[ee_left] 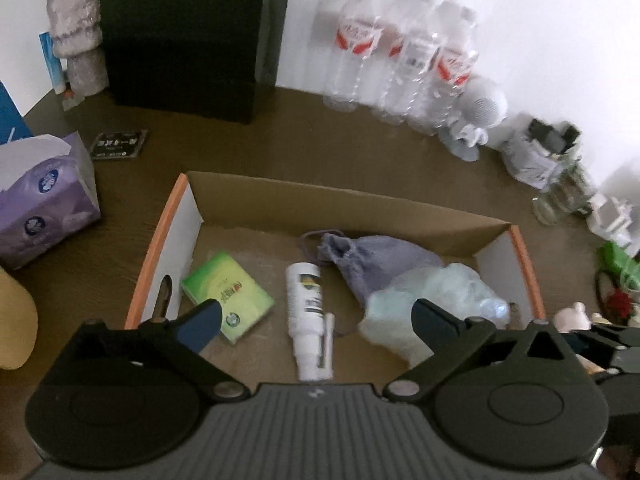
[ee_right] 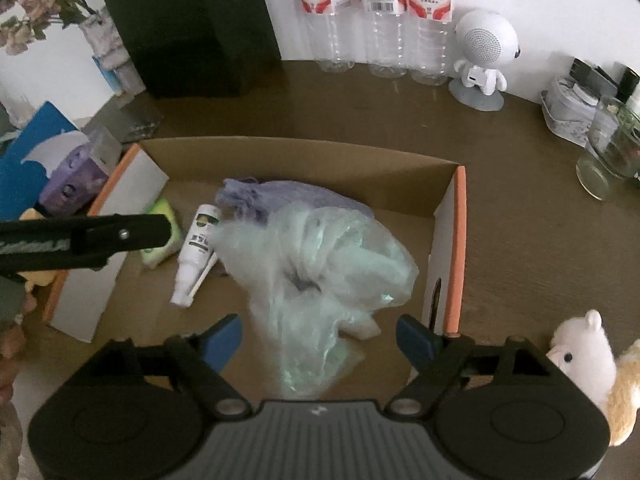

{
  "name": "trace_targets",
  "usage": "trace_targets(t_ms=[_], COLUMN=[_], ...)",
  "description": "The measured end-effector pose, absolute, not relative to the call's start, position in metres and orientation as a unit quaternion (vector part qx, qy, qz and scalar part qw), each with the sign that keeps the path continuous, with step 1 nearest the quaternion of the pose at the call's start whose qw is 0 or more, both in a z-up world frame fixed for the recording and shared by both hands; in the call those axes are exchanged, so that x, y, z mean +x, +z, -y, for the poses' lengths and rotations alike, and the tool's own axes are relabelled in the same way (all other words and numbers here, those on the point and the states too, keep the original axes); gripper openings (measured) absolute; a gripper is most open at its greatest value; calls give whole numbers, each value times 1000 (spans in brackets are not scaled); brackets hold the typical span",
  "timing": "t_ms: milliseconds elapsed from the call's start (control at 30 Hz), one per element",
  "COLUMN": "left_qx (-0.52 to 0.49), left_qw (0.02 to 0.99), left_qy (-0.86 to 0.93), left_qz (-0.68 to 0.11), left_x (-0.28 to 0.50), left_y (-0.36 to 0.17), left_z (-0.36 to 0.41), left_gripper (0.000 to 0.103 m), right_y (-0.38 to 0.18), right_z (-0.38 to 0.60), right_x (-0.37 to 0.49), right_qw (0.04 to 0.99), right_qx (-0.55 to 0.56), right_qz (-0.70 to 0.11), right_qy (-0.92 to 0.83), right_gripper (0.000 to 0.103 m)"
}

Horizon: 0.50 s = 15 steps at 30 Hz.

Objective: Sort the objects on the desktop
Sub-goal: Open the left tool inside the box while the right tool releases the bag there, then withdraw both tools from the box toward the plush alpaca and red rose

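An open cardboard box [ee_left: 336,200] [ee_right: 304,156] with orange rims sits on the brown desk. Inside lie a green tissue pack [ee_left: 228,296] [ee_right: 160,236], a white spray bottle [ee_left: 310,320] [ee_right: 196,252], a purple drawstring pouch [ee_left: 372,264] [ee_right: 256,196] and a crumpled pale green plastic bag [ee_left: 432,304] [ee_right: 320,276]. My left gripper [ee_left: 316,320] is open above the box, over the spray bottle. My right gripper [ee_right: 318,336] is open above the plastic bag, which lies loose between its fingers. The left gripper also shows at the left edge of the right wrist view [ee_right: 80,240].
Three water bottles [ee_right: 376,16], a white robot speaker [ee_right: 480,56], a black box [ee_right: 188,28] and a vase [ee_left: 76,40] line the back wall. A purple tissue box [ee_left: 44,200] stands left. A glass jar [ee_right: 608,152] and plush toys [ee_right: 584,356] are right of the box.
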<state>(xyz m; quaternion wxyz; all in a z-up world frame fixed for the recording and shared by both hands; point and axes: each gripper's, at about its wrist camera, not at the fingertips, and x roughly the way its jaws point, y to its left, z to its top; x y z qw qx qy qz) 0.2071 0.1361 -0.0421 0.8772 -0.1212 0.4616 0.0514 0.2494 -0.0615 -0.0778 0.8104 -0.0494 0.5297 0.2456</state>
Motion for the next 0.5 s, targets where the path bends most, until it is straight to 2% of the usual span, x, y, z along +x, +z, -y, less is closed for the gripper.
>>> trace_targets(t_ms=[167, 300, 500], left_qx=[-117, -107, -101], left_qw=[885, 887, 888], left_qy=[49, 50, 45], left_qz=[-447, -447, -446], left_x=[185, 168, 138], left_y=[-23, -13, -1], left_z=[-130, -122, -109], left_gripper=[103, 103, 103], right_y=[-66, -53, -32], right_z=[71, 79, 90], right_x=[237, 220, 192], right_qw=[806, 814, 823], right_qx=[-38, -28, -47], right_qz=[-538, -524, -509], right_qy=[246, 247, 249], right_gripper=[89, 103, 103])
